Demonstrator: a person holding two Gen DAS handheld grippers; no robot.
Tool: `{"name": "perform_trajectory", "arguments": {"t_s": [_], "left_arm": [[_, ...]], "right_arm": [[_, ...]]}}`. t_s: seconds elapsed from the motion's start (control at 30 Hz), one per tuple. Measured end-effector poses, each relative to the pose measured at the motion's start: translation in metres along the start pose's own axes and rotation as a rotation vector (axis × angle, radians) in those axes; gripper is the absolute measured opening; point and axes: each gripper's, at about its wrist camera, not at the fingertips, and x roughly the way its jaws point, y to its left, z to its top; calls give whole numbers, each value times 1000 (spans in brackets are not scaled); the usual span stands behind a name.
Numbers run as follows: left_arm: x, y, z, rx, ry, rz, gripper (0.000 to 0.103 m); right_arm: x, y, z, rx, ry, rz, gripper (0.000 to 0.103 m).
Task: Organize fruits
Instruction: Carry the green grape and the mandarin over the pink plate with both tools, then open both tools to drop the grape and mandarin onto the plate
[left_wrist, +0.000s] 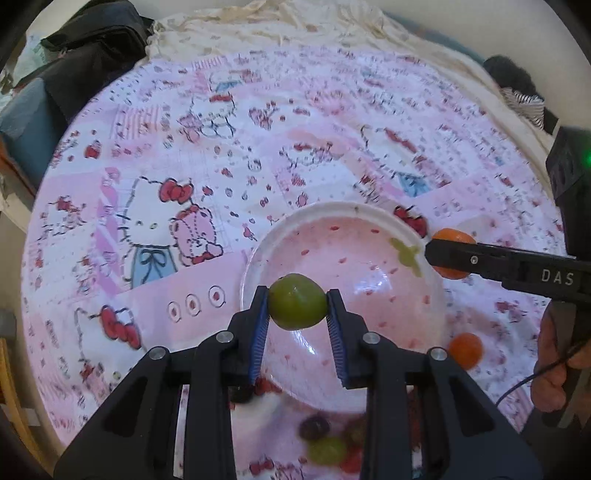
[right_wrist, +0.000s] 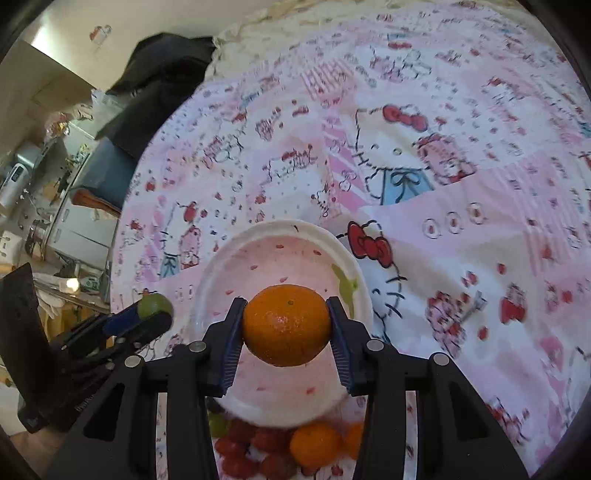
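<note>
Both tongs are loaded. Seen from the left wrist, the left gripper (left_wrist: 297, 301) is clenched on a green fruit (left_wrist: 297, 301), held over the near part of a clear plastic bowl (left_wrist: 280, 229) standing on a pink cartoon-print tablecloth (left_wrist: 147, 155). At far right the right gripper (left_wrist: 439, 254) reaches in with an orange (left_wrist: 452, 236) between its fingers, just at the bowl's right rim; a person's hand (left_wrist: 561, 358) holds its handle. One more orange fruit (left_wrist: 466, 349) lies on the cloth beside the bowl, and below the bowl sit a dark grape, a green grape (left_wrist: 327, 449) and blurred red pieces too smeared to count.

From the right wrist, the right gripper grasps the orange (right_wrist: 287, 325) above the same bowl (right_wrist: 221, 258), which looks empty. The left gripper (right_wrist: 151, 314) shows at left with its green fruit (right_wrist: 155, 304). Under the bowl's near edge lie two oranges (right_wrist: 316, 443), one green fruit (right_wrist: 218, 424) and a cluster of red fruits (right_wrist: 240, 450).

The step in hand appears to be carrying fruit to the bowl; the next move likely calls for lowering each piece inside the rim before letting go, one hand at a time to avoid a clash.
</note>
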Motion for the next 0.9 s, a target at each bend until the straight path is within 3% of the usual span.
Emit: {"name": "perform_trajectory", "arguments": {"t_s": [0.33, 0.9], "left_arm": [[44, -17, 5, 96, 29, 43, 27], [64, -17, 4, 82, 97, 33, 29]], "right_arm": [[41, -17, 6, 27, 64, -51, 45], [48, -21, 8, 48, 68, -19, 48]]}}
